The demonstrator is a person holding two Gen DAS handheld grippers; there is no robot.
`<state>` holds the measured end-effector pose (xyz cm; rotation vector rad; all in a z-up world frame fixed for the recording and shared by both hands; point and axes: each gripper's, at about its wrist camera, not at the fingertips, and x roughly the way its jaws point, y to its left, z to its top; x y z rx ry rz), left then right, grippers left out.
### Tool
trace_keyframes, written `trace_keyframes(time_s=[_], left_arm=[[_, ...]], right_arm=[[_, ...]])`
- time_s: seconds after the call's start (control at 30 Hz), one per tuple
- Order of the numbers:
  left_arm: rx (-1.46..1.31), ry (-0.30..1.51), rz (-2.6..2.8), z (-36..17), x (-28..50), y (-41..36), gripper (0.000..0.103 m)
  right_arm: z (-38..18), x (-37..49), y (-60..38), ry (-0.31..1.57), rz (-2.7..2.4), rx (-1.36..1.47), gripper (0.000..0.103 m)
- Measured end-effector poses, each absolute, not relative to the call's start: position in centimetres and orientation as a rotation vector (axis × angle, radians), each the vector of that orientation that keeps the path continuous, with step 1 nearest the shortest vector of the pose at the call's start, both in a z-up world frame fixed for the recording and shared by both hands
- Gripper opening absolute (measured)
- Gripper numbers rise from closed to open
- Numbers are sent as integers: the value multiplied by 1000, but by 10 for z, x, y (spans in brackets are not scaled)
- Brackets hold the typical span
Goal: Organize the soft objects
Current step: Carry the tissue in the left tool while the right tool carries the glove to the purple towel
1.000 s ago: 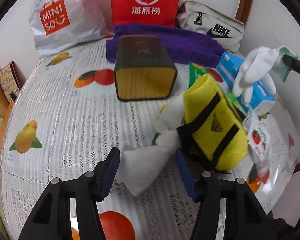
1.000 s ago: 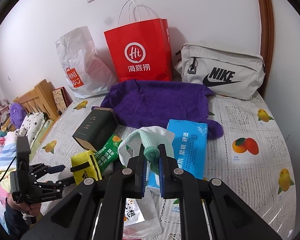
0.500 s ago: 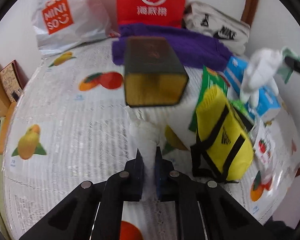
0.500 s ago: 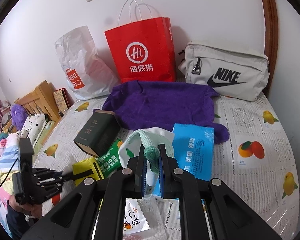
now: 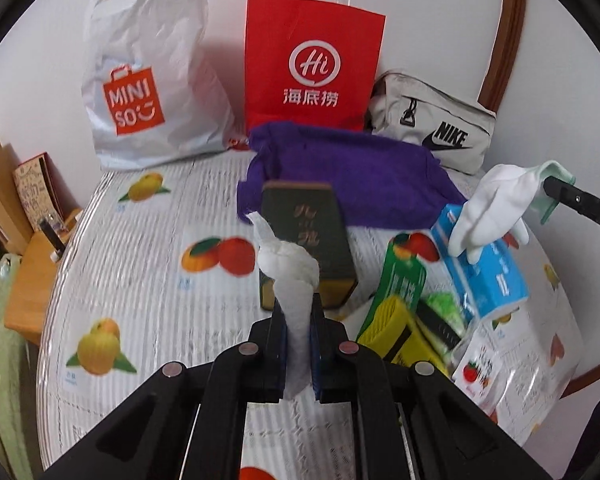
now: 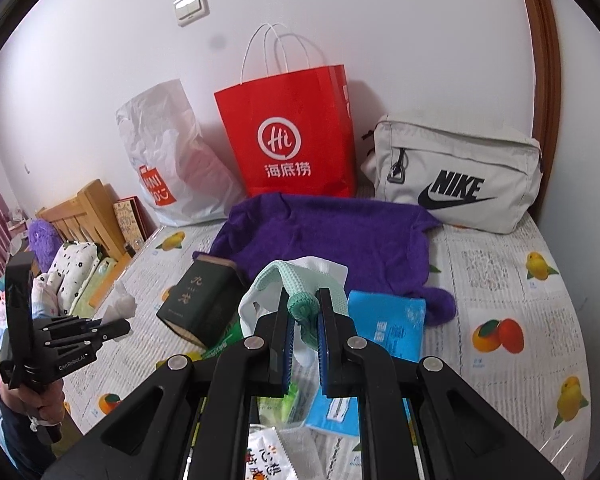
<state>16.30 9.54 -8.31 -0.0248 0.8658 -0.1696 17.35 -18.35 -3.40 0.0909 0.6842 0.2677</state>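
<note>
My left gripper (image 5: 296, 320) is shut on a crumpled white cloth (image 5: 290, 268), which stands up from the jaws above the fruit-print bedspread (image 5: 148, 280). The right wrist view shows the same left gripper (image 6: 122, 326) at far left with the white cloth (image 6: 120, 304) at its tip. My right gripper (image 6: 303, 320) is shut on the mint-green cuff of a white glove (image 6: 300, 276). In the left wrist view this glove (image 5: 496, 208) hangs from the right gripper (image 5: 556, 190) over a blue tissue pack (image 5: 488, 276). A purple towel (image 6: 328, 240) lies spread behind.
A dark green tin (image 5: 304, 232) sits just beyond the cloth. A yellow strapped pouch (image 5: 396, 328), a green packet (image 5: 404, 280) and snack bags crowd the right. A red paper bag (image 6: 288, 136), a white Miniso bag (image 6: 168, 160) and a grey Nike bag (image 6: 456, 176) line the wall.
The left gripper shut on the white cloth and lifted it off the bedspread, rising away from the yellow pouch. The right gripper kept hold of the glove and rose slightly.
</note>
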Motion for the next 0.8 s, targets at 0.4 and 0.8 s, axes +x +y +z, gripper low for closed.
trace_keyframes(time_s=[0.4,0.8], left_arm=[[-7,855,-162,-59,217,75,9],[-5,895,-159,-67,295,64,9]], right_arm=[[-20,222,-205,658,210,83,10],[-47,310,-223,715,137,68,10]])
